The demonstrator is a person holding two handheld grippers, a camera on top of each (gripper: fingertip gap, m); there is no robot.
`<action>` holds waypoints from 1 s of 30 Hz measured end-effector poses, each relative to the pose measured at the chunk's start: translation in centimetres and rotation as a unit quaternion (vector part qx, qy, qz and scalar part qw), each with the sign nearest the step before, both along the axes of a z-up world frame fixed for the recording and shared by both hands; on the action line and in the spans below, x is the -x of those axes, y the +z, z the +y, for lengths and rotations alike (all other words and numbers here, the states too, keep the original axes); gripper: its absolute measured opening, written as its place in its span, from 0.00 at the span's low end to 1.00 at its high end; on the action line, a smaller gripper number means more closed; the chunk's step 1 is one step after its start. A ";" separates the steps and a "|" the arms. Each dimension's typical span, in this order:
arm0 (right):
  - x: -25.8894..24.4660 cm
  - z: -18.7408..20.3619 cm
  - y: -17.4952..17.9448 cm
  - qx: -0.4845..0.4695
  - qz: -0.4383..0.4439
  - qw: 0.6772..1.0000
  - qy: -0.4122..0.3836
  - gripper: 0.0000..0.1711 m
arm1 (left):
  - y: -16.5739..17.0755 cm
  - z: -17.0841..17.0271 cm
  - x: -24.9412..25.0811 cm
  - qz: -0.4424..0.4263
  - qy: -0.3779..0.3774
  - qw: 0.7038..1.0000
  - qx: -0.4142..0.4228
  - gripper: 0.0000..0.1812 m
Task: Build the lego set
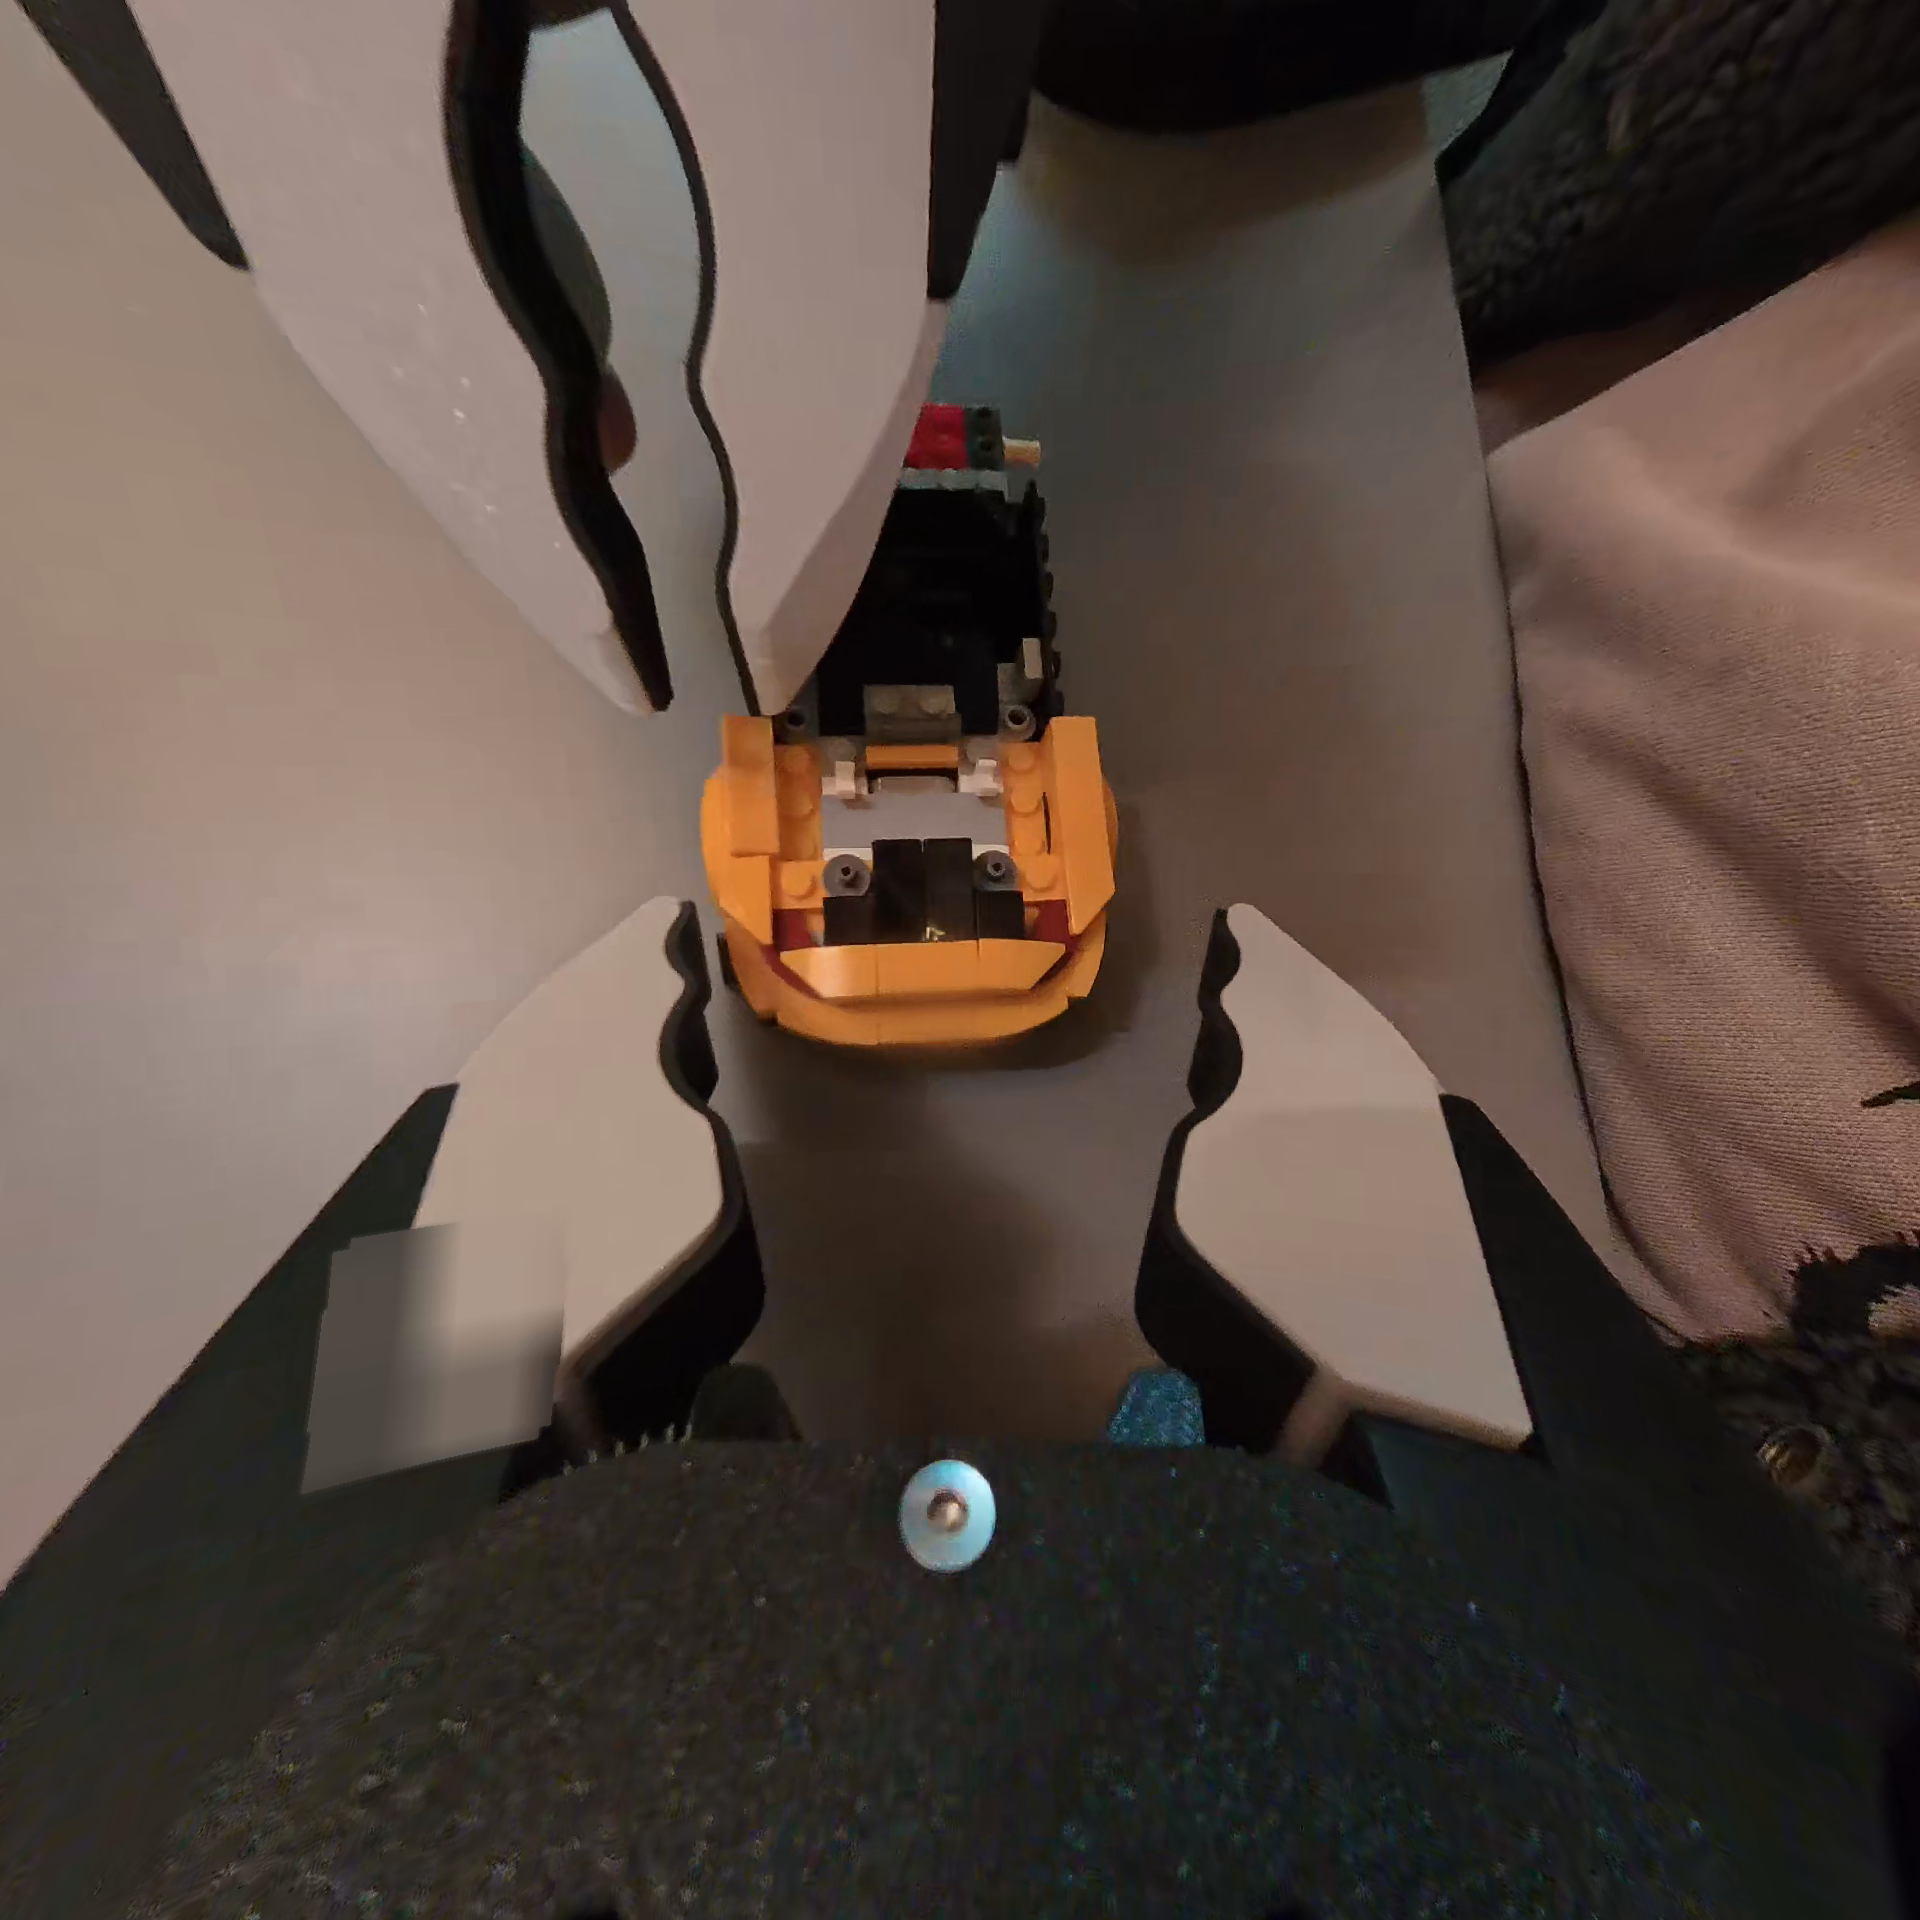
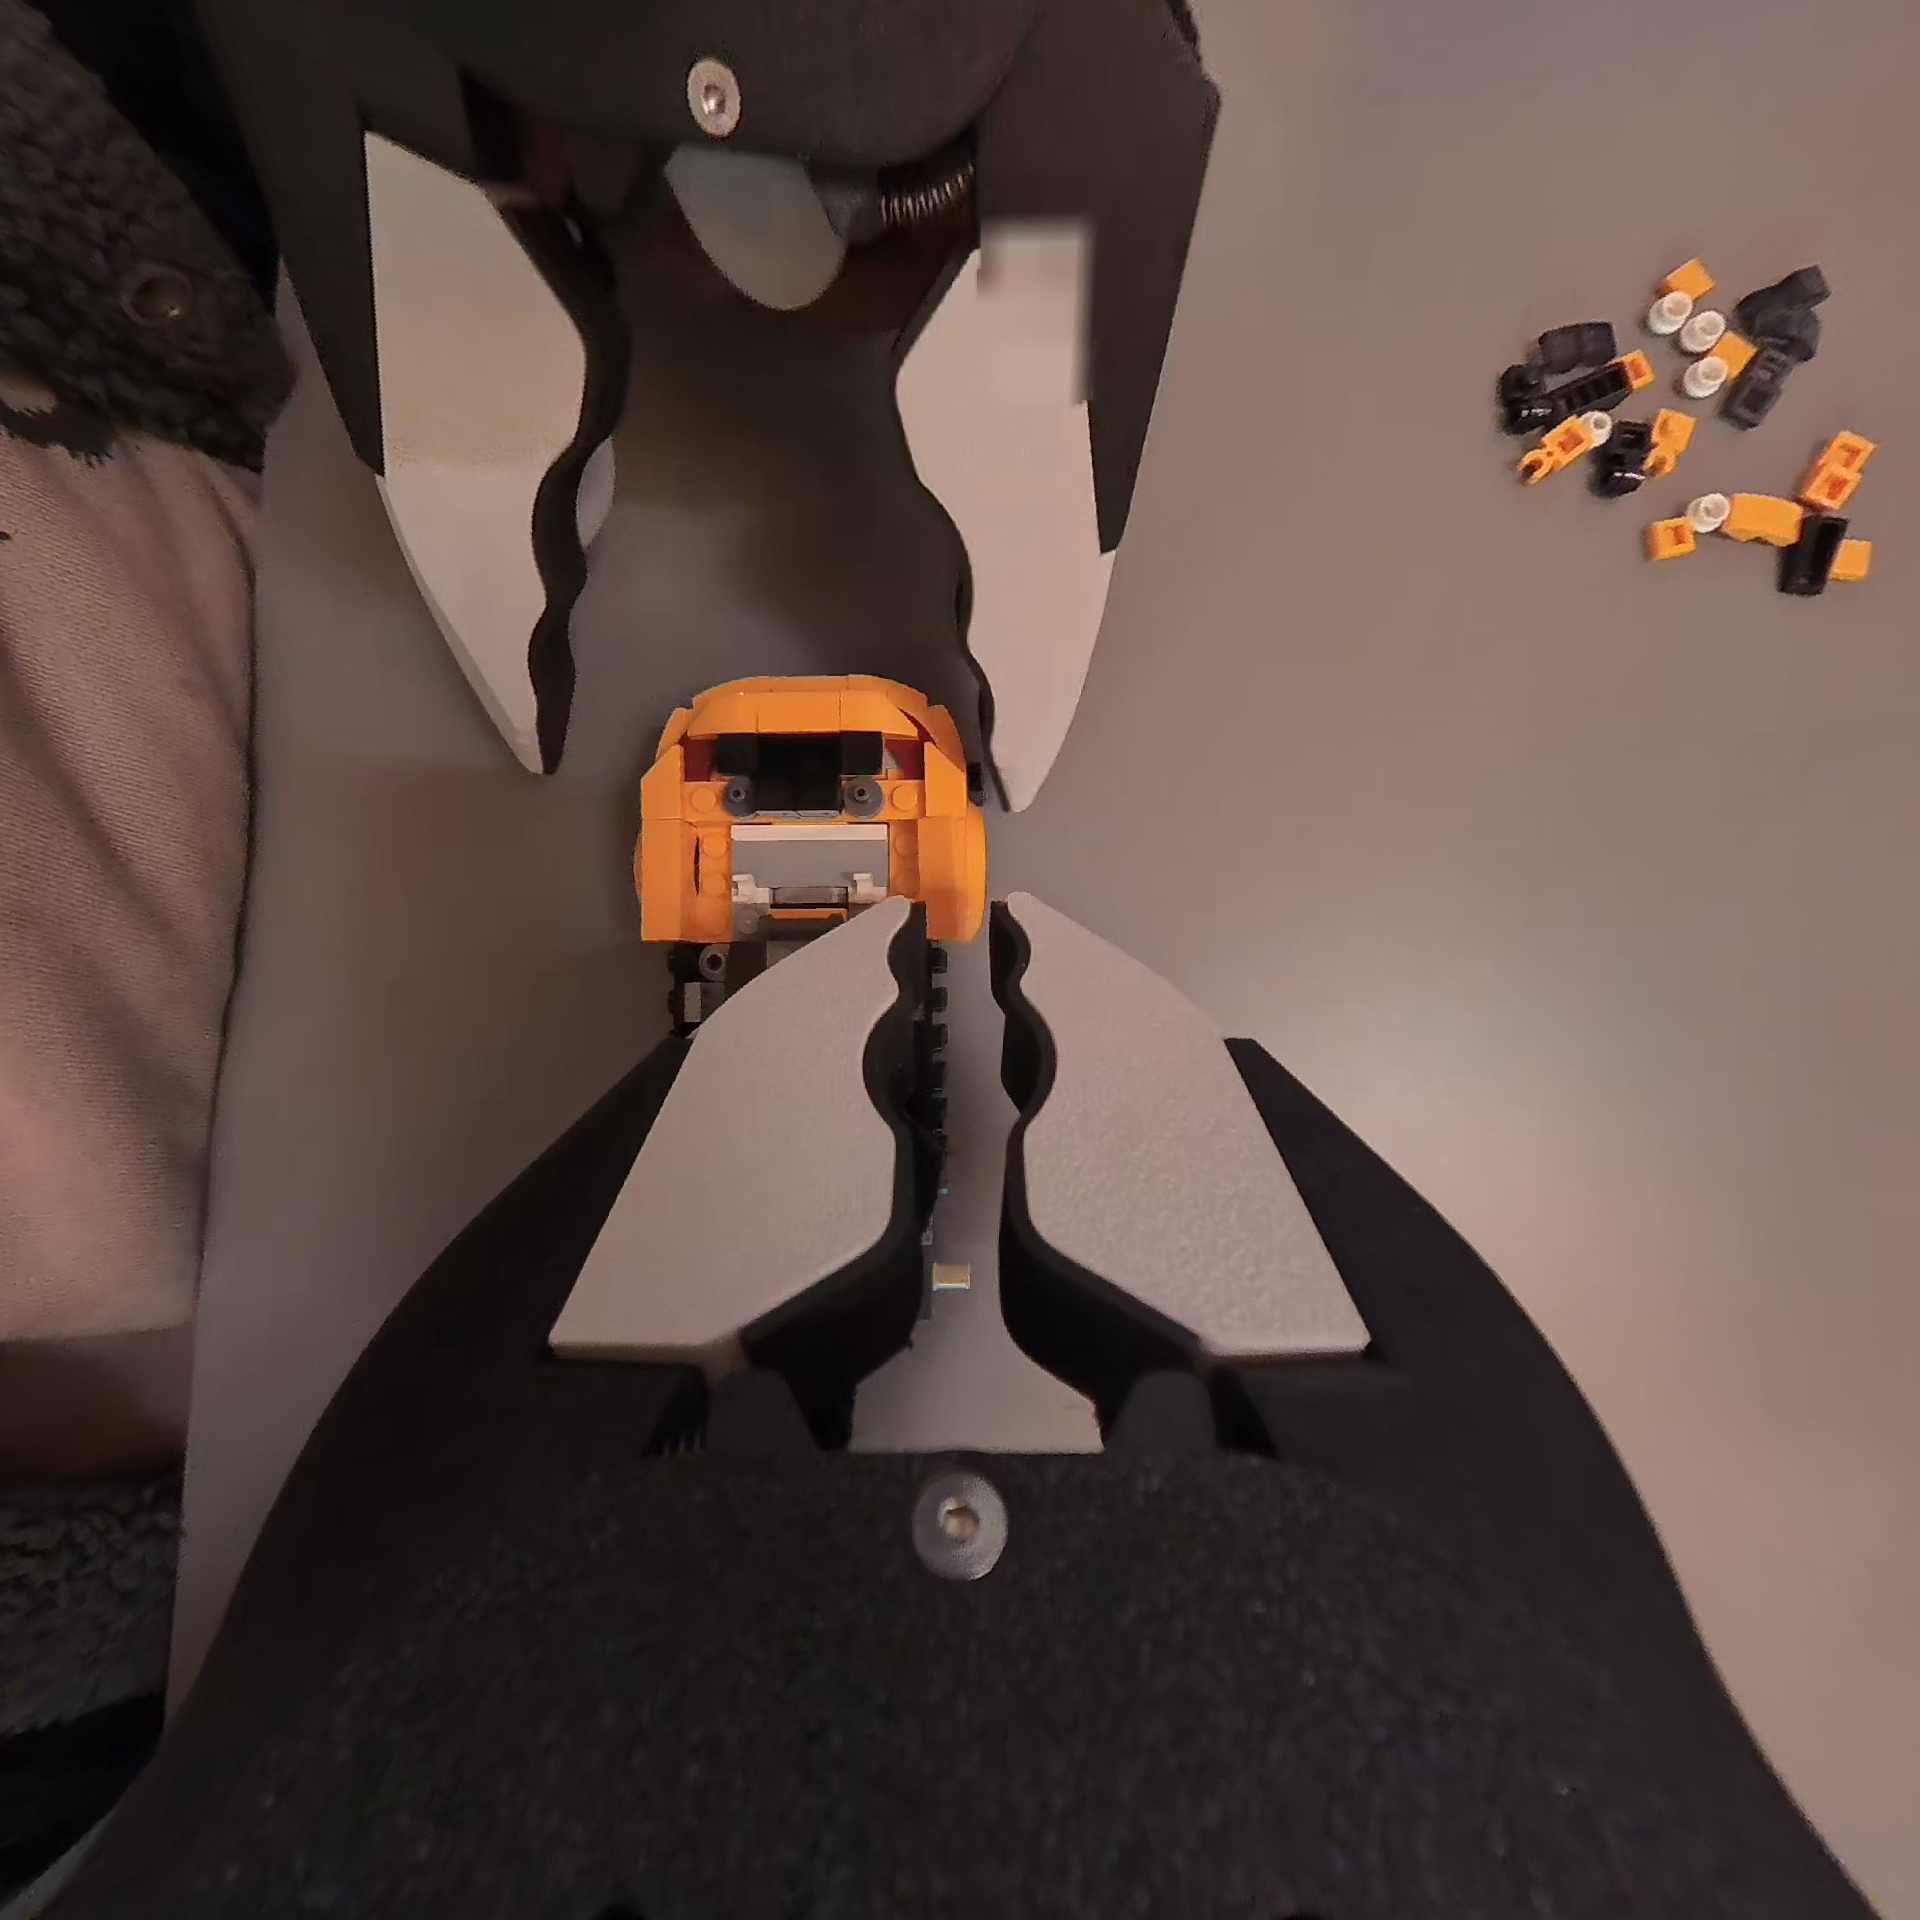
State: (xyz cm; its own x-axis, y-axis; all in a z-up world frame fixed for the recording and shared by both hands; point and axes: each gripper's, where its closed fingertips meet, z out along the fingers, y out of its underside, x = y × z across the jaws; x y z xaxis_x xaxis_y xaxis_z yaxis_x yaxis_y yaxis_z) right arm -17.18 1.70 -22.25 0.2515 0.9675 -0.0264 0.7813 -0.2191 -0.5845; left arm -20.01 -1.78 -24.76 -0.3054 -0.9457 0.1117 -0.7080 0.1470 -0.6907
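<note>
A part-built Lego car point(image 1: 904, 977) stands on the grey table, with an orange front and a black open body behind. My left gripper point(image 1: 951, 914) is open wide, its fingertips either side of the orange front; the left fingertip point(image 1: 675, 925) is close to the car, the right one apart from it. My right gripper point(image 2: 956, 909) reaches from the opposite end, jaws a narrow gap apart. The car's black studded side wall point(image 2: 940, 1039) lies in that gap against one pad, table showing beside it. The car point(image 2: 810, 717) and left gripper point(image 2: 777, 787) show there too.
A heap of several loose orange, black and white pieces point(image 2: 1704, 416) lies on the table point(image 2: 1455, 935) at the far right of the right wrist view. A person's pink garment point(image 1: 1714, 831) and dark fleecy sleeve point(image 2: 94, 260) border the table on one side. My hands' fingertips stand some 5 centimeters from each other.
</note>
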 end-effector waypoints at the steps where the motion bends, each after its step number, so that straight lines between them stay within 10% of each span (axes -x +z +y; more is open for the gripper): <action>1: -0.1 0.0 0.0 -0.001 0.001 1.000 -0.002 0.06 | -0.2 0.0 -0.1 0.003 0.001 1.000 -0.007 0.52; 18: -2.1 0.1 0.0 0.020 0.046 0.998 -0.037 0.06 | -0.9 0.7 -1.6 -0.018 0.027 0.999 -0.024 0.43; 30: -0.1 -2.1 -0.4 0.279 0.126 0.952 -0.033 0.13 | -0.7 -1.4 -1.6 -0.049 -0.051 0.997 -0.041 0.43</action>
State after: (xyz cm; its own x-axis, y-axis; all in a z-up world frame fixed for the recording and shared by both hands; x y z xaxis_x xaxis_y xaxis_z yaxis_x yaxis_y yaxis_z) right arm -17.05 -0.39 -22.66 0.2294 0.7679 -0.5980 0.6052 -0.5938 -0.5302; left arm -18.40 -3.20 -25.51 -0.4057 -0.9140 0.0000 -0.6164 0.2736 -0.7384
